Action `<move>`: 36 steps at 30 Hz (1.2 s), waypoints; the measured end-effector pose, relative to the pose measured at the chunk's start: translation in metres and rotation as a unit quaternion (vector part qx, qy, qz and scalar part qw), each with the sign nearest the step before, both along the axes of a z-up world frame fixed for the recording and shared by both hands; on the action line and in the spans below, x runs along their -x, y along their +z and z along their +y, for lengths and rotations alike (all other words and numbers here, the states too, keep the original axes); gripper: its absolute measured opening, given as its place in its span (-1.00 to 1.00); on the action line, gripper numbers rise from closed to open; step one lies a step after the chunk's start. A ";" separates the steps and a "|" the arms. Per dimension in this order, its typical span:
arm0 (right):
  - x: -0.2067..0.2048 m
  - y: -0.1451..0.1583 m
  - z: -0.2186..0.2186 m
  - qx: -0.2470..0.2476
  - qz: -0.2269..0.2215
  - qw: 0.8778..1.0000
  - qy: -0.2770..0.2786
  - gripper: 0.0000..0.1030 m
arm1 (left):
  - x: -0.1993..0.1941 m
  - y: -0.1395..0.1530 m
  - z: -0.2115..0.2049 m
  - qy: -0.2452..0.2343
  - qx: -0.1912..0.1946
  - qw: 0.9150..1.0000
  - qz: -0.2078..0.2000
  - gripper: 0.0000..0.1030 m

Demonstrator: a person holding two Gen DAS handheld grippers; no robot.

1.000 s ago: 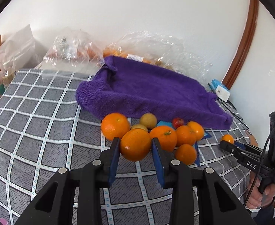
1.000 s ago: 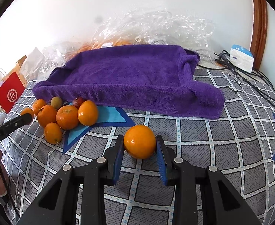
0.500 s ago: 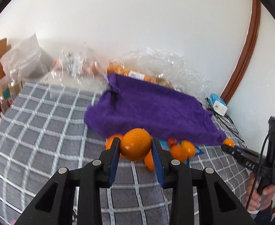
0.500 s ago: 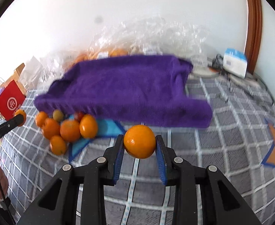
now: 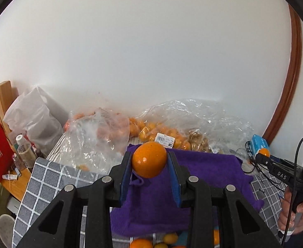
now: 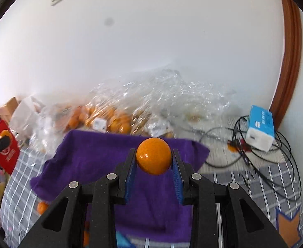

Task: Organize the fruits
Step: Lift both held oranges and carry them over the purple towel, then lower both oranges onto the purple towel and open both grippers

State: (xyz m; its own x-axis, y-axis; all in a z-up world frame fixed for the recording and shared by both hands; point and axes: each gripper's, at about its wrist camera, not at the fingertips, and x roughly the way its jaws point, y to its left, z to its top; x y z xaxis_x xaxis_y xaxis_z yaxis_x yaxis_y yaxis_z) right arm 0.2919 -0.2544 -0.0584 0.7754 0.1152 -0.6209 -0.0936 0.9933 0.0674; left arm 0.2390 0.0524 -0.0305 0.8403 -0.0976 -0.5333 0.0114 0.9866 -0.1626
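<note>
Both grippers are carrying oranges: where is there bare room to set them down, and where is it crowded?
The purple towel is bare across its top, bordered behind by the plastic bags. Checked cloth left of the towel is bare too. Crowded: loose fruit at the towel's near edge, cables on its right, bottles far left.

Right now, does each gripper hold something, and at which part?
Yes. The left gripper clamps a round orange fruit at its two opposite sides, above the purple towel. The right gripper clamps a second round orange likewise.
</note>
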 end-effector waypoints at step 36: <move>-0.089 -0.118 -0.004 -0.007 0.167 0.986 0.012 -0.37 | -0.117 -0.106 -0.033 -0.005 -0.005 0.989 0.149 -0.38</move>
State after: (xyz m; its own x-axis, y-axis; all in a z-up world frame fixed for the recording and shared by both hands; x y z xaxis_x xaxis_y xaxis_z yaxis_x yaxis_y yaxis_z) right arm 0.3804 -0.2581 -0.1764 0.5246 0.1418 -0.8395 -0.0874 0.9898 0.1126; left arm 0.3565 0.0198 -0.1367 0.6441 -0.0984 -0.7586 -0.0253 0.9884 -0.1497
